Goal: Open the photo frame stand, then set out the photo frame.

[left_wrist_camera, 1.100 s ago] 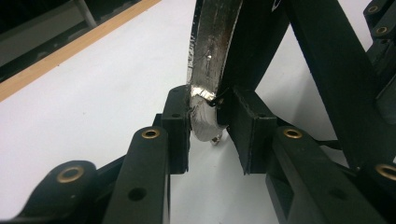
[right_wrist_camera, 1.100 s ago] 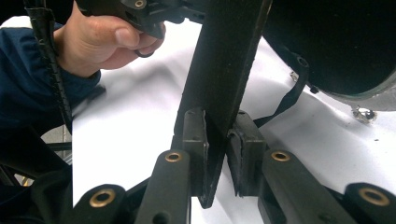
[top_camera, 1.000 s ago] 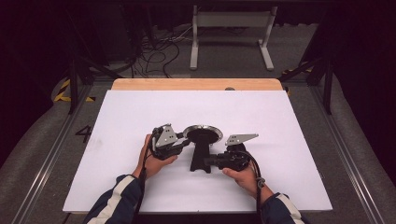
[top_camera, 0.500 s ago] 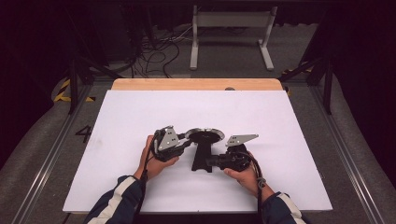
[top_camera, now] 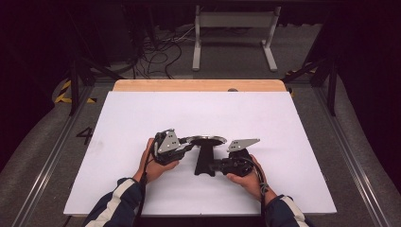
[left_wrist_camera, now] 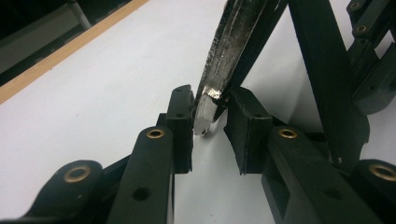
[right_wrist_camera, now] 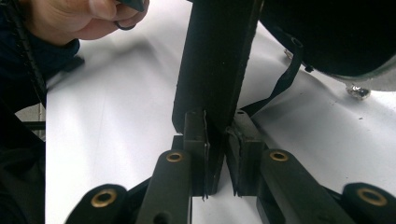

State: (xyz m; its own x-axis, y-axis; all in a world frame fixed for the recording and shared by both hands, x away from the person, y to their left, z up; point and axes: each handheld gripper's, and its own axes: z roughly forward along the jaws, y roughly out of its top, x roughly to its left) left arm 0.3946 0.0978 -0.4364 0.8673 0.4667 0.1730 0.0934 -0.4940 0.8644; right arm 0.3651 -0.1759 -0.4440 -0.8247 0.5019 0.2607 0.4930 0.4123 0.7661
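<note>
A small frying pan [top_camera: 206,140] with a silvery rim and a long black handle [top_camera: 206,161] is held over the white table top [top_camera: 142,118]. My left gripper [top_camera: 189,144] comes in from the left and is shut on the pan's rim [left_wrist_camera: 208,100], with a jaw on each side of the metal edge. My right gripper [top_camera: 215,166] comes in from the right and is shut on the black handle [right_wrist_camera: 212,70], near its end. In the right gripper view the pan's dark underside [right_wrist_camera: 336,37] is at the upper right. A hand holds each gripper.
A wooden strip [top_camera: 198,85] runs along the table's far edge. Beyond it are cables [top_camera: 161,52] and a grey metal stand [top_camera: 234,33] on the floor. Rails [top_camera: 359,170] flank the table on both sides.
The pan and both grippers have drifted slightly toward the person and a little right. Both grips look unchanged.
</note>
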